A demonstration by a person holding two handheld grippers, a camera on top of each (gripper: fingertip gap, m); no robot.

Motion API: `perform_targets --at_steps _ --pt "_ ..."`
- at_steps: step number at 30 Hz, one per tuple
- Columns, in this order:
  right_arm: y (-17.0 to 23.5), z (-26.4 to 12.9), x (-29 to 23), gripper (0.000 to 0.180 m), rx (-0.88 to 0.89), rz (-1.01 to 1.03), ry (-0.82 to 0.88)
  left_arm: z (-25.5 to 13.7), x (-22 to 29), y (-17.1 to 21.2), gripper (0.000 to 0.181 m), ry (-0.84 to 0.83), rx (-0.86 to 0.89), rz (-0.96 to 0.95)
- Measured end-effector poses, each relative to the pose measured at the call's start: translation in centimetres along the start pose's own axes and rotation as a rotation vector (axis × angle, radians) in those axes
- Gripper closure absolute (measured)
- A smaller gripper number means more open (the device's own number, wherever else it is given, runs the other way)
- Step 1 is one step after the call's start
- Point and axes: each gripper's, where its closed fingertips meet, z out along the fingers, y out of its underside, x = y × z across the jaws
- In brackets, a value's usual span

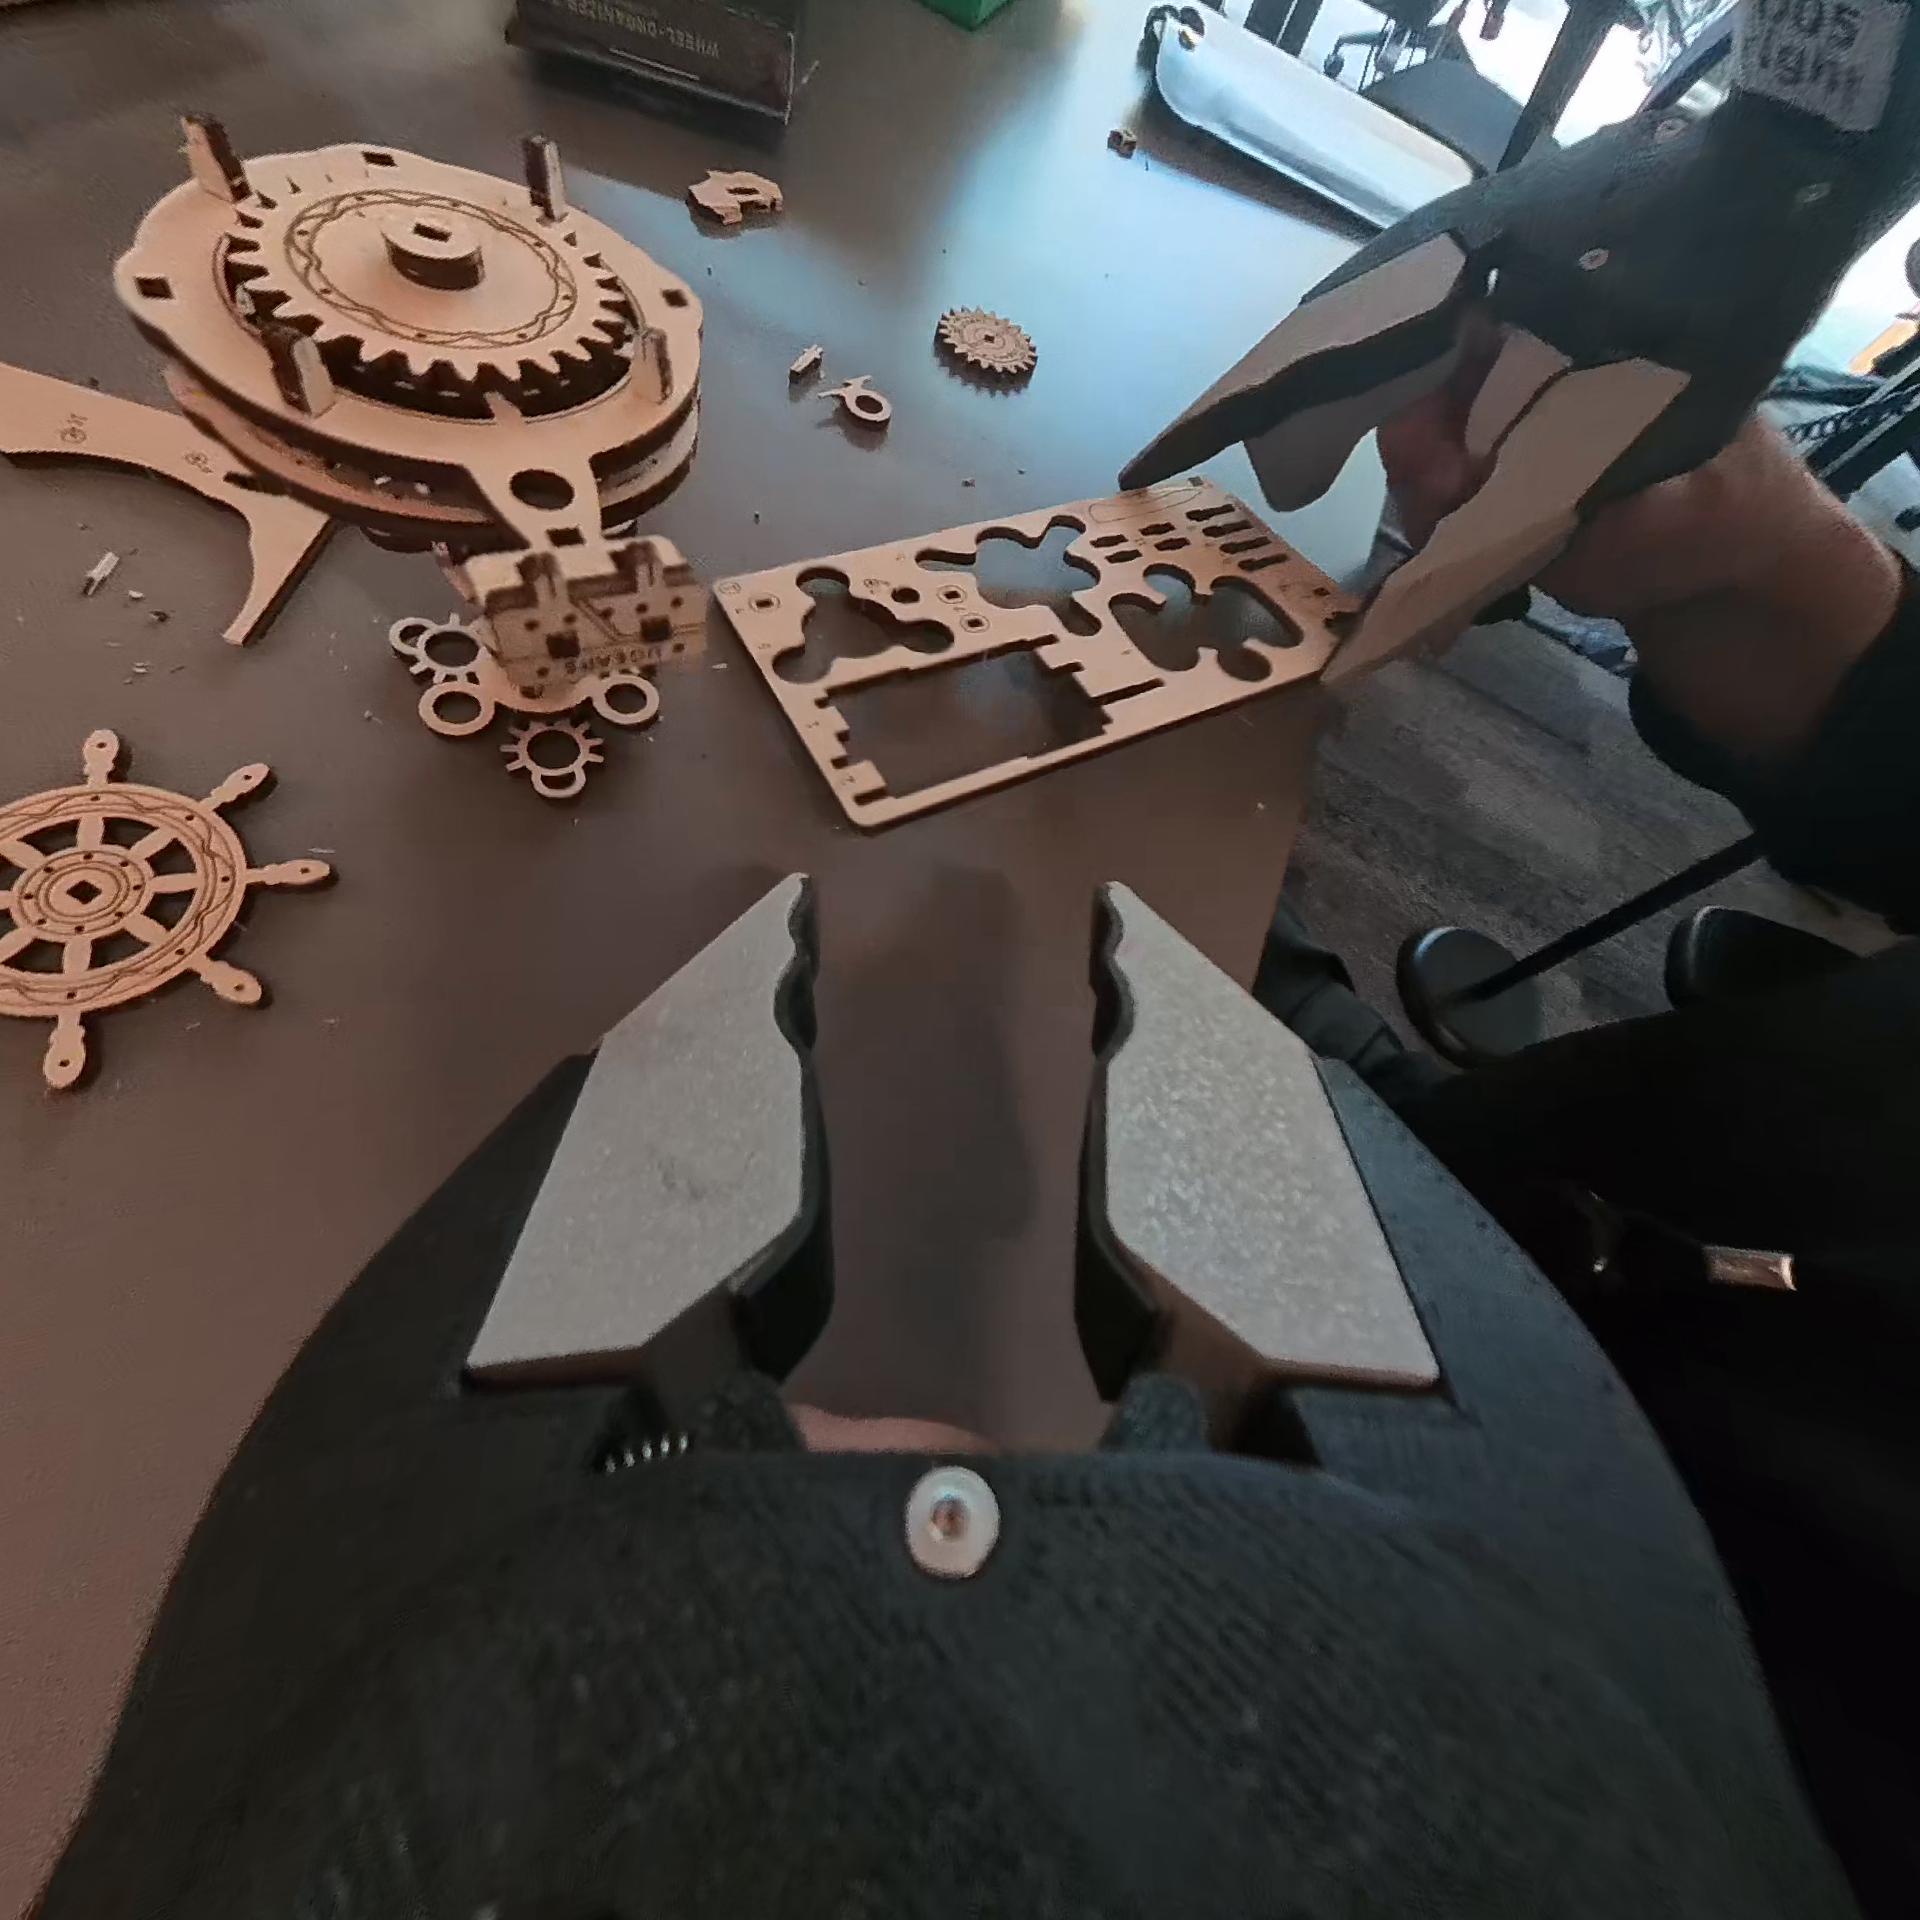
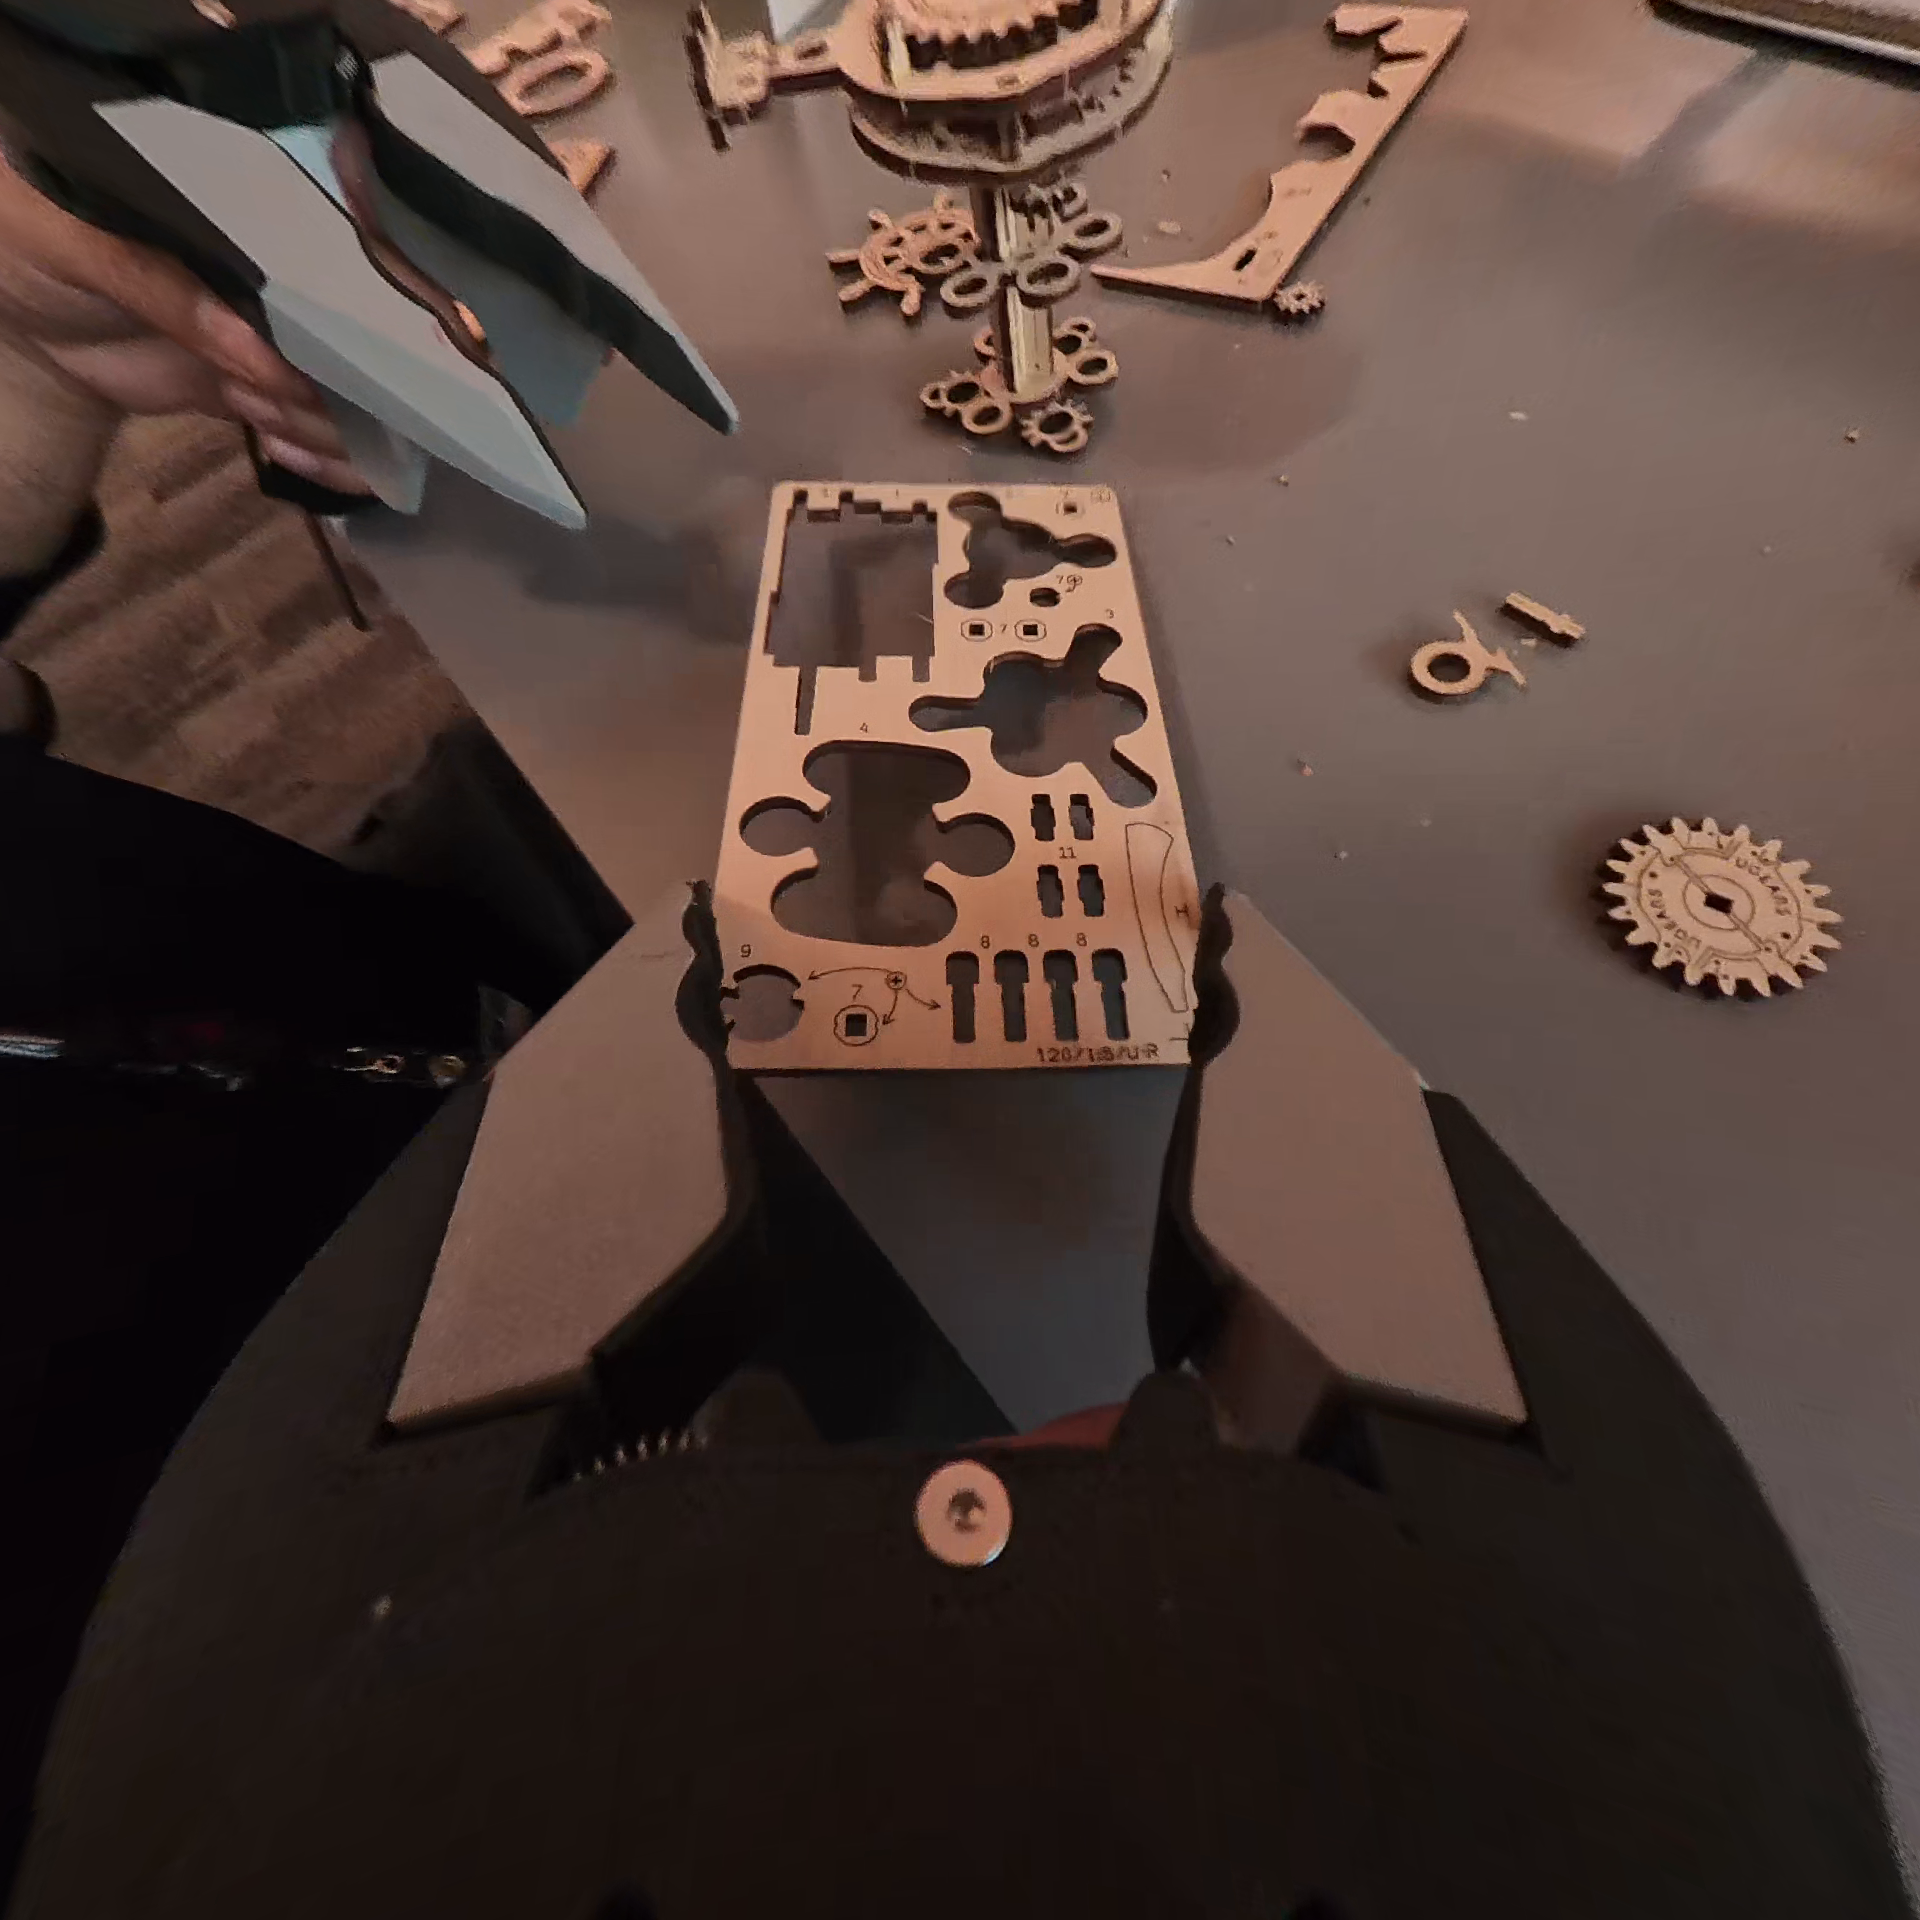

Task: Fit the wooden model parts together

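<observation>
A flat wooden sheet (image 2: 935, 686) with punched-out cutouts lies on the dark table, its near end at the table edge; it also shows in the left wrist view (image 1: 1039, 665). My right gripper (image 2: 956, 899) straddles that near end, one finger against each long edge, and shows in the left wrist view (image 1: 1236, 571) too. My left gripper (image 1: 954, 899) is open and empty above bare table in front of the sheet, and appears at the upper left of the right wrist view (image 2: 649, 468). The round gear assembly (image 1: 405, 312) stands at the far left.
A ship's wheel (image 1: 104, 894), a small gear (image 1: 985, 348), a ring piece (image 1: 860, 400), a peg (image 1: 805, 362) and a curved offcut (image 1: 156, 447) lie loose. Ring-shaped parts (image 1: 457, 707) sit under the assembly's block (image 1: 587, 613). A box (image 1: 665, 52) stands at the back. The table edge (image 1: 1299, 779) runs on the right. To reach the small gear (image 1: 985, 348) in a straight line is about 8 cm for my right fingers, about 25 cm for my left. It is also in sight in the right wrist view (image 2: 1667, 895).
</observation>
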Motion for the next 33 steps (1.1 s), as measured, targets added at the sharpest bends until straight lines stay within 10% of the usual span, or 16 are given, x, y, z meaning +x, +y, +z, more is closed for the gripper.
perform_targets --at_steps 1,18,19,33 --pt "-0.2 -0.1 -0.3 0.09 0.012 0.007 -0.021 -0.2 0.1 0.0 0.131 0.008 0.007 -0.012" --pt "-1.7 0.2 -2.1 0.092 0.16 0.21 -0.214 0.8 5.1 -1.8 0.126 0.328 0.154 -0.359" --pt "-1.8 -0.2 -3.3 0.18 0.172 0.154 -0.275 0.8 4.9 -2.0 0.124 0.331 0.176 -0.398" --pt "-2.2 -0.4 5.7 0.102 0.015 0.12 0.058 0.8 5.8 0.2 0.125 0.277 0.093 -0.266"
